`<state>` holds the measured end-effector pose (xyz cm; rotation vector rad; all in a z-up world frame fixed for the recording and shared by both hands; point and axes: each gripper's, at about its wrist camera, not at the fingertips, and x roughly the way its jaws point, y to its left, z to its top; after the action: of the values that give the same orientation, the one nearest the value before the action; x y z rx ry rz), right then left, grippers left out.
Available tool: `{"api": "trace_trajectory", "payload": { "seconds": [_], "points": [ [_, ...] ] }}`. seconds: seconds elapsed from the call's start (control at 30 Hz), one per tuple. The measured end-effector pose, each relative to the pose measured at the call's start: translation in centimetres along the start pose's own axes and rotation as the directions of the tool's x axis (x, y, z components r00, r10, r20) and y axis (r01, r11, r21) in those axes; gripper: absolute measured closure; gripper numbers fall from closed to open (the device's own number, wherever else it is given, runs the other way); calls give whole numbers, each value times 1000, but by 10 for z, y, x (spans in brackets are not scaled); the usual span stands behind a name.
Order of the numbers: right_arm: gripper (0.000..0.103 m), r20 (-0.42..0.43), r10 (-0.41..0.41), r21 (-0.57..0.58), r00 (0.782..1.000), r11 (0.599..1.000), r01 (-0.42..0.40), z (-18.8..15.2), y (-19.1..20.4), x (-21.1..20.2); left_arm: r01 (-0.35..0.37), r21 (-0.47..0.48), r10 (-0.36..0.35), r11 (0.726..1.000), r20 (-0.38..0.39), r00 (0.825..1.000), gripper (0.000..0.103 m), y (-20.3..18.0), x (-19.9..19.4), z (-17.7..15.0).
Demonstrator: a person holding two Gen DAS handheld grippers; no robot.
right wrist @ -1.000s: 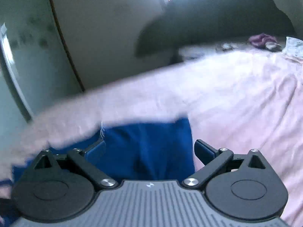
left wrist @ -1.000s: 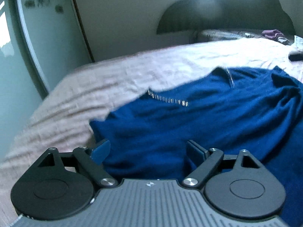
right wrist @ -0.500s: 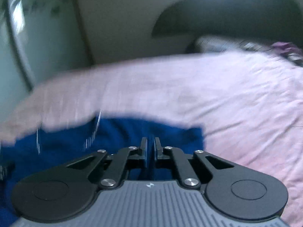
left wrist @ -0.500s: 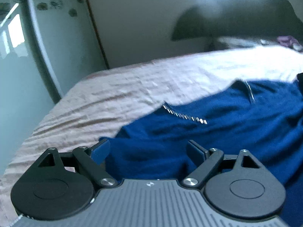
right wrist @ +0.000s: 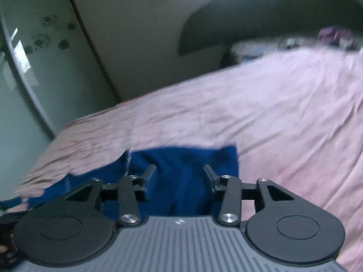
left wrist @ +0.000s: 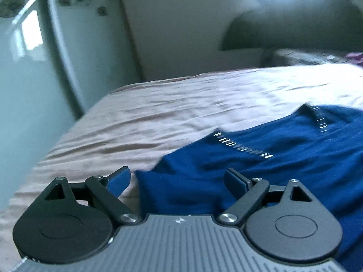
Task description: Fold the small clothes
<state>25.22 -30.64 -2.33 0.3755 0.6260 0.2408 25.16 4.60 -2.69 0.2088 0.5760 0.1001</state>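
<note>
A dark blue garment with a line of white stitch marks lies spread on the pink bed sheet. My left gripper is open over the garment's near left corner, with cloth between the jaws. In the right wrist view the garment's right end lies flat on the sheet. My right gripper is open, jaws partly apart, just above that cloth and holding nothing.
A glossy wardrobe door with flower marks stands left of the bed. A dark headboard and a purple item lie at the far end. The bed's left edge is near the garment.
My right gripper was shut half a second ago and has now opened over the garment's right end. My left gripper stayed open and shifted left toward the garment's corner.
</note>
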Motion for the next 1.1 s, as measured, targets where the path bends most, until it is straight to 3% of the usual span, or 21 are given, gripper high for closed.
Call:
{"api": "trace_trajectory", "payload": {
  "seconds": [0.07,0.1,0.2,0.27,0.33,0.4,0.47,0.53,0.6,0.63,0.67,0.7,0.77,0.83,0.87,0.93,0.97,1.0,1.1],
  "points": [
    [59,-58,71,35,996,997,-69,-2,-5,5,49,47,-50,998,18,999,12,-5,-4,6],
    [59,-84,70,26,994,997,-68,-1,-2,12,47,75,-49,996,31,998,12,-7,-3,10],
    [62,-126,-15,-88,992,996,4,-2,14,32,38,178,-44,983,31,999,12,-10,8,16],
    [97,-141,-63,-140,988,989,43,-2,21,45,27,208,-32,978,19,999,25,-7,20,10],
    [98,-110,-88,-159,990,985,69,1,23,48,13,215,-5,977,-36,999,70,-2,34,1],
    [98,-44,-86,-144,995,987,79,7,26,40,29,133,-18,991,-85,996,84,10,44,-8],
    [98,18,-81,-109,997,991,82,11,25,35,18,60,-14,998,-73,997,84,20,46,-10],
    [97,31,-133,-92,991,987,135,14,22,45,-10,52,13,999,-64,998,84,20,43,-9],
    [87,-41,-256,-133,966,959,248,13,22,62,-68,57,70,996,-33,997,84,20,36,-7],
    [79,-53,-301,-137,952,947,292,11,23,64,-95,51,96,994,-21,995,84,22,32,-7],
    [76,-17,-306,-135,952,944,301,8,24,54,-111,36,112,993,-16,994,82,25,28,-5],
    [74,36,-282,-129,959,950,284,4,26,40,-116,15,116,993,-12,993,82,28,23,-4],
    [52,108,-214,-116,971,967,227,-2,30,16,-106,-10,106,994,-12,994,81,31,15,-4],
    [40,112,-111,-110,987,986,124,-7,31,5,-82,-31,82,996,-17,997,72,31,3,-4],
    [35,74,-36,-103,997,994,43,-11,31,5,-68,-44,67,997,-16,998,68,29,-5,-5],
    [26,-68,73,-94,995,992,-80,-17,32,20,-34,-35,34,999,-8,999,46,20,-20,-9],
    [26,-150,50,-96,987,993,-64,-23,33,33,-19,-10,19,1000,-4,1000,40,13,-25,-12],
    [26,-157,-31,-104,987,994,15,-26,33,38,-13,35,13,999,4,1000,31,5,-32,-16],
    [25,-24,-45,-13,999,999,45,-24,26,15,-39,130,33,991,44,998,31,-12,-51,-27]
  ]
}}
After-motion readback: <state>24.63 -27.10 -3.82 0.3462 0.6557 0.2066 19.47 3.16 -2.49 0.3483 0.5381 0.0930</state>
